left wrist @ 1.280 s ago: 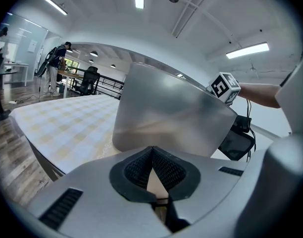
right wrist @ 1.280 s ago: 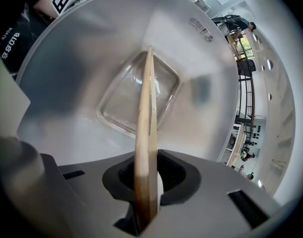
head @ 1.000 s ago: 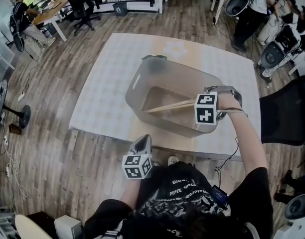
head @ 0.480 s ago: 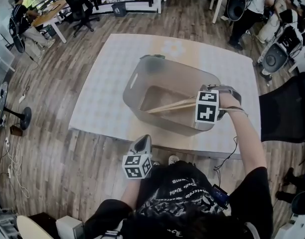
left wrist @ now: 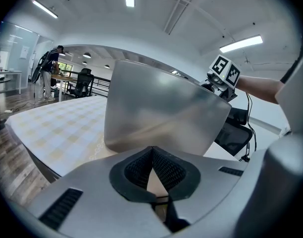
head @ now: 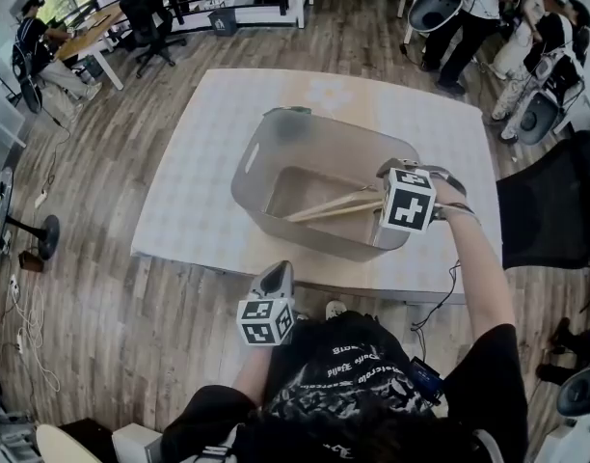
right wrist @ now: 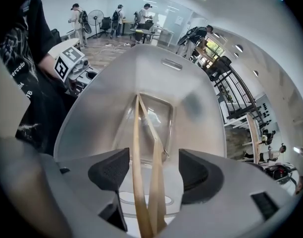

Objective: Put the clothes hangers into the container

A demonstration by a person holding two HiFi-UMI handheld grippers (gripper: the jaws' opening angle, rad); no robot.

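Observation:
A translucent grey container (head: 252, 177) stands on the chequered table (head: 199, 152). Pale wooden clothes hangers (head: 329, 206) lie inside it, their near ends slanting up toward the right rim. My right gripper (head: 384, 205) is at that rim. In the right gripper view the hangers (right wrist: 136, 148) pass between the jaws of the right gripper (right wrist: 154, 167). Those jaws are opening, and the pads stand clear of the wood on both sides. My left gripper (head: 276, 276) hangs below the table's near edge, shut on nothing, with the container (left wrist: 161, 113) in front of the left gripper (left wrist: 152, 152).
A black office chair (head: 546, 210) stands just right of the table. Several people, desks and chairs are at the far side of the room. A floor fan (head: 40, 234) and cables lie on the wood floor at the left.
The right gripper's marker cube has tilted and shifted slightly up and right at the container's rim. The hangers stay inside the container. The left gripper has not moved.

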